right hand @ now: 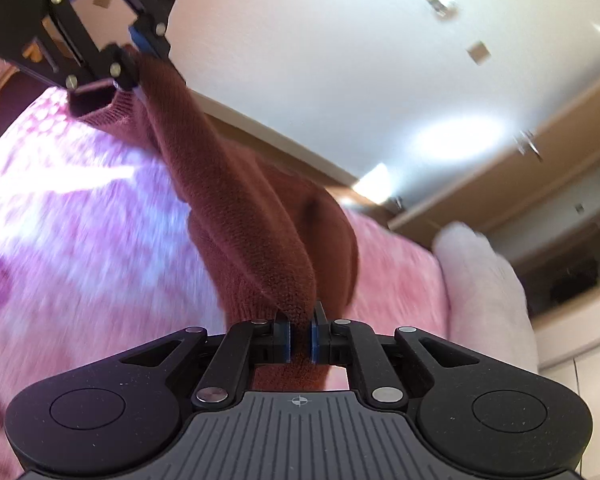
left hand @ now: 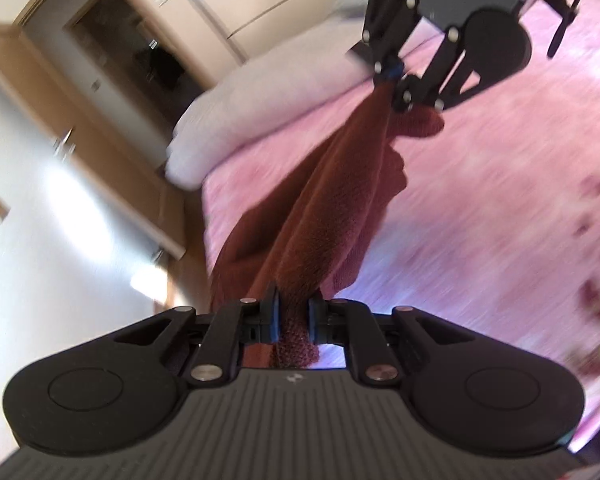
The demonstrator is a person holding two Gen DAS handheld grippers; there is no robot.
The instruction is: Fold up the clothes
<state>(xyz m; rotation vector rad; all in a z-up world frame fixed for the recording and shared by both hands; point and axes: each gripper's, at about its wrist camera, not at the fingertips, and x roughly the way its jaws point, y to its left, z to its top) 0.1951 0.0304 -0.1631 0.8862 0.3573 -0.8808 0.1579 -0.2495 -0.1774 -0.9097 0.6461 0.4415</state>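
The left tongs (left hand: 292,316) are clenched on one end of a rust-brown sweater (left hand: 324,200), the right tongs (right hand: 299,336) on the other, so it hangs stretched between them above the pink bed (left hand: 480,184). Motion blur smears the bedspread's pattern; a white pillow (right hand: 484,280) lies at the far edge.

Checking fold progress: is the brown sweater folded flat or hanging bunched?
Bunched, hanging: sweater stretches between left gripper and right gripper above the pink bedspread.
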